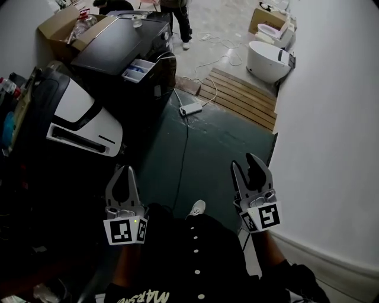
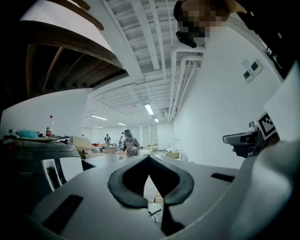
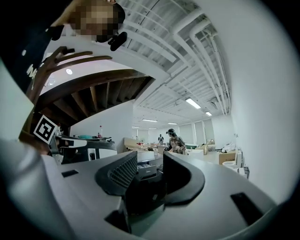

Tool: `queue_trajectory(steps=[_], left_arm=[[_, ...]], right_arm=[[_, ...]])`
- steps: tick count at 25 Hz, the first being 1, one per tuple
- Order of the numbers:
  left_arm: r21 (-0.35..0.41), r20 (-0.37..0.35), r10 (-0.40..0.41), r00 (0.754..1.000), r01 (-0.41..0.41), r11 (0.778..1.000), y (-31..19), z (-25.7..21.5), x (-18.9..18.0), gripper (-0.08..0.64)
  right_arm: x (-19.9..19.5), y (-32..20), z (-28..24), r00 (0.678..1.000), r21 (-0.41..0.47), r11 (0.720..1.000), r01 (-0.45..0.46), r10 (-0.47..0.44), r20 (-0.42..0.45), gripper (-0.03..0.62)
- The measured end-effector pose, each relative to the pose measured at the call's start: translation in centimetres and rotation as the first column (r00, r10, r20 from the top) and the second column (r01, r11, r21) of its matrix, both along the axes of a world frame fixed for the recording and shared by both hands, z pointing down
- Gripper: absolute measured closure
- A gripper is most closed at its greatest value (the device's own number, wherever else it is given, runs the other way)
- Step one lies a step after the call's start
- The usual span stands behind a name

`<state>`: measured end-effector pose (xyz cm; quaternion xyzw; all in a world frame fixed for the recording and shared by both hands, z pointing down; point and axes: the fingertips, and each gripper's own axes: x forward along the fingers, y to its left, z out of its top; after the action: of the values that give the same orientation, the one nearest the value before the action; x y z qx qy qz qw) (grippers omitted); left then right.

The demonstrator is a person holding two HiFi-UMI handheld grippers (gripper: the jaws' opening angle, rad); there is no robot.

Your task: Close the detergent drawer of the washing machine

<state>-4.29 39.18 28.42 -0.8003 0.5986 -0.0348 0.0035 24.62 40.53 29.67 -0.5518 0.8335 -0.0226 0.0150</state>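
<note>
The black washing machine (image 1: pixel 121 50) stands far ahead at the upper left of the head view. Its white detergent drawer (image 1: pixel 139 70) sticks out open at the front corner. Both grippers are held level, low and close to the body, well short of the machine. My left gripper (image 1: pixel 122 176) has its jaws together with nothing in them; in the left gripper view the left gripper's (image 2: pixel 149 157) tips meet. My right gripper (image 1: pixel 251 167) stands open and empty. In the right gripper view the drawer (image 3: pixel 146 169) shows small and distant between the right gripper's (image 3: pixel 150 161) spread jaws.
A white-and-black appliance (image 1: pixel 83 121) lies at the left. A power strip (image 1: pixel 190 109) with its cable lies on the dark floor ahead. A wooden pallet (image 1: pixel 243 97) and toilets (image 1: pixel 269 59) sit at the right, beside a white wall (image 1: pixel 331 148). A person (image 1: pixel 180 18) stands beyond the machine.
</note>
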Motion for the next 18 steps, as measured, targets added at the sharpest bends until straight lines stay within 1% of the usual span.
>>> queue_trajectory(steps=[3,7,11,14,18], left_arm=[[-0.012,0.005,-0.009,1.000,0.009,1.000,-0.3,0.3,0.6,0.549],[-0.008,0.011,-0.005,1.000,0.005,1.000,-1.8,0.4,1.3,0.549],[-0.011,0.001,0.009,1.000,-0.009,1.000,-4.3,0.6,1.2,0.549],[0.008,-0.002,0.019,1.000,-0.019,1.000,-6.4,0.0,0.7,0.549],[0.025,-0.007,0.029,1.000,-0.029,0.999,-9.6,-0.4,-0.1,0.549]], right_arm=[[0.6,-1.0,0.5,1.000,-0.017,1.000,0.002,-0.002,-0.007,0.413],[0.8,-2.6,0.7,1.000,-0.022,1.000,0.008,-0.008,-0.004,0.413],[0.4,-4.9,0.2,1.000,-0.008,1.000,-0.004,0.005,0.011,0.414],[-0.2,-6.8,-0.4,1.000,-0.006,1.000,-0.006,0.006,0.008,0.419],[-1.1,-9.8,-1.4,1.000,0.025,1.000,-0.013,0.013,0.009,0.423]])
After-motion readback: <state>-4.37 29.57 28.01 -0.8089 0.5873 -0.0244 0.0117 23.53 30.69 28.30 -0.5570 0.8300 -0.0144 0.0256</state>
